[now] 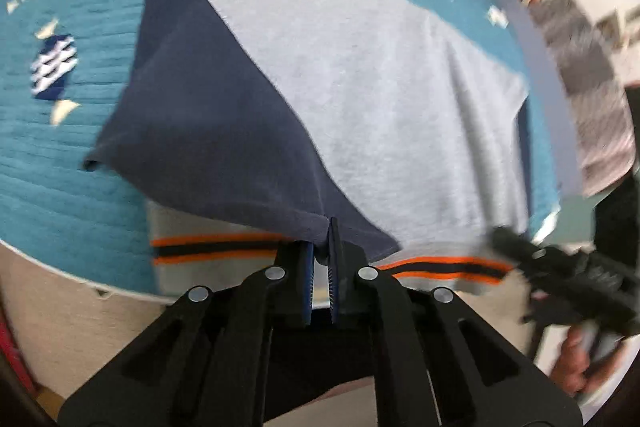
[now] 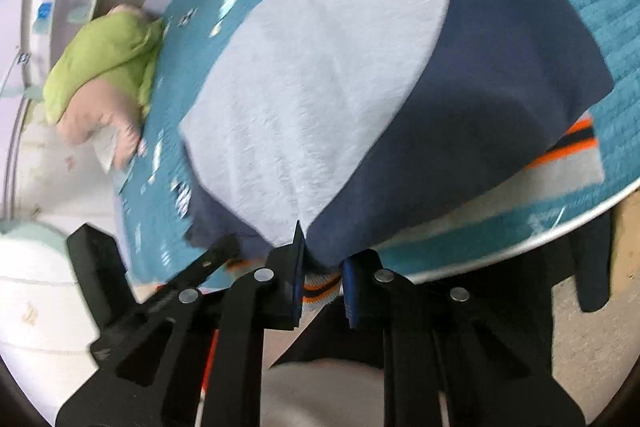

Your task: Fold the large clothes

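Left wrist view: grey-and-navy knit sweatshirt with orange-and-black striped hem (image 1: 320,75) lies on a teal quilted bed cover (image 1: 60,167), hem hanging at the near edge. Navy sleeve (image 1: 208,131) is folded diagonally across the grey body. Left gripper (image 1: 321,259) has its jaws nearly together, pinching the navy fabric edge just above the hem stripe. Right gripper (image 1: 532,259) shows at the right, blurred, near the hem corner.

Right wrist view: right gripper (image 2: 320,267) has jaws spread with a clear gap; sweatshirt fold and striped hem (image 2: 320,291) sit between them, neither pad looks to bite the cloth. Green-and-pink bundle of cloth (image 2: 108,75) sits at the far left on the bed, apart from the sweatshirt.

Handling, as a judgement: soft, thick, limp knit, light-to-moderate weight, not slippery, not fragile; it will drape and sag, layers may slide over each other. Best hold is at hem corners or folded edges, catching all layers, both sides lifted evenly.
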### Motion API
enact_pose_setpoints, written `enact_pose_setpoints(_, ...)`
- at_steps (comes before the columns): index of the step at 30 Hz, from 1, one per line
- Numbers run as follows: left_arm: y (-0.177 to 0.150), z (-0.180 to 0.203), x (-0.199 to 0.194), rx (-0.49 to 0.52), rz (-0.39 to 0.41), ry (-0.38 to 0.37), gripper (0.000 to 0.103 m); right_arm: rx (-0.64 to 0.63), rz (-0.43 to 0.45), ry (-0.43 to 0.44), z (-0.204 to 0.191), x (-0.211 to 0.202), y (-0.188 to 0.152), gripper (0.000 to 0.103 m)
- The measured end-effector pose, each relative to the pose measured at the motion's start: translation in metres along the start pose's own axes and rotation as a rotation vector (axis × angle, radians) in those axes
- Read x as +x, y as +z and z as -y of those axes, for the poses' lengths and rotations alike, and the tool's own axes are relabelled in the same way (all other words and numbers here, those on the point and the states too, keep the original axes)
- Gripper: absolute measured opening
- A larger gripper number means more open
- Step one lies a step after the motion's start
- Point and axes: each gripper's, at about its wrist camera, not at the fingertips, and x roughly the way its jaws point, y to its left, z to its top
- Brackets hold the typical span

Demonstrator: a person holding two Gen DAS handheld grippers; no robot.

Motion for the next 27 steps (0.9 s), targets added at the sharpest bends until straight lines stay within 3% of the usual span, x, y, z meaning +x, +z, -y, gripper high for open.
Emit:
enact_pose_setpoints(3, -0.01, -0.022, 0.027, -0.049, -0.088, 0.03, 0.005, 0.052, -0.067, -0.057, 0.026, 0.033, 0.002, 0.017)
enact_pose_setpoints(4, -0.012, -0.027, 0.033, -0.067, -0.102, 0.026, 0.005, 0.11, -0.126, -0.067, 0.042, 0.047, 0.003, 0.025)
enact_pose_setpoints(6, -0.009, -0.024, 0.029, -0.064, -0.094, 0.022, 0.009, 0.138, -0.158, -0.03, 0.043, 0.044, 0.003, 0.027)
enact_pose_setpoints(8, -0.009, -0.02, 0.003, -0.025, -0.05, 0.048, 0.015, 0.044, -0.17, -0.077, 0.029, 0.026, 0.001, 0.037)
enact_pose_setpoints(9, -0.008, -0.019, -0.004, -0.018, -0.04, 0.043, 0.016, 0.007, -0.16, -0.08, 0.025, 0.016, -0.001, 0.042)
enact_pose_setpoints(11, -0.01, -0.02, -0.026, -0.007, -0.014, 0.026, 0.03, -0.069, -0.117, -0.059, 0.015, -0.015, -0.003, 0.043)
enact_pose_setpoints(12, -0.009, -0.025, -0.039, -0.016, 0.012, 0.04, 0.037, -0.081, -0.071, -0.067, 0.014, -0.03, 0.0, 0.043)
enact_pose_setpoints(14, -0.006, -0.029, -0.05, -0.03, 0.051, 0.06, 0.037, -0.112, 0.072, -0.134, 0.013, -0.061, 0.013, 0.042)
enact_pose_setpoints(17, 0.013, -0.051, -0.056, -0.093, 0.134, 0.111, 0.036, -0.18, 0.208, -0.257, 0.014, -0.066, 0.035, 0.035)
enact_pose_setpoints(19, 0.031, -0.066, -0.04, -0.143, 0.157, 0.107, 0.035, -0.228, 0.185, -0.239, 0.009, -0.05, 0.047, 0.022)
enact_pose_setpoints(20, 0.034, -0.074, -0.032, -0.156, 0.141, 0.114, 0.034, -0.252, 0.172, -0.256, 0.01, -0.034, 0.054, 0.02)
enact_pose_setpoints(21, 0.037, -0.083, -0.012, -0.184, 0.082, 0.163, 0.024, -0.247, 0.139, -0.346, 0.018, -0.015, 0.06, 0.016)
enact_pose_setpoints(22, 0.034, -0.093, 0.0, -0.199, 0.035, 0.198, 0.017, -0.231, 0.111, -0.378, 0.033, -0.005, 0.062, 0.015)
enact_pose_setpoints(23, 0.027, -0.102, 0.015, -0.211, -0.004, 0.222, 0.017, -0.205, 0.119, -0.337, 0.046, -0.002, 0.062, 0.014)
enact_pose_setpoints(24, 0.021, -0.106, 0.016, -0.206, 0.015, 0.206, 0.017, -0.182, 0.133, -0.299, 0.055, -0.008, 0.059, 0.009)
enact_pose_setpoints(25, 0.013, -0.106, 0.01, -0.176, 0.029, 0.213, 0.016, -0.162, 0.129, -0.309, 0.059, -0.013, 0.058, 0.0)
enact_pose_setpoints(27, 0.008, -0.107, 0.003, -0.186, -0.001, 0.245, 0.014, -0.108, 0.12, -0.344, 0.068, -0.029, 0.053, 0.0)
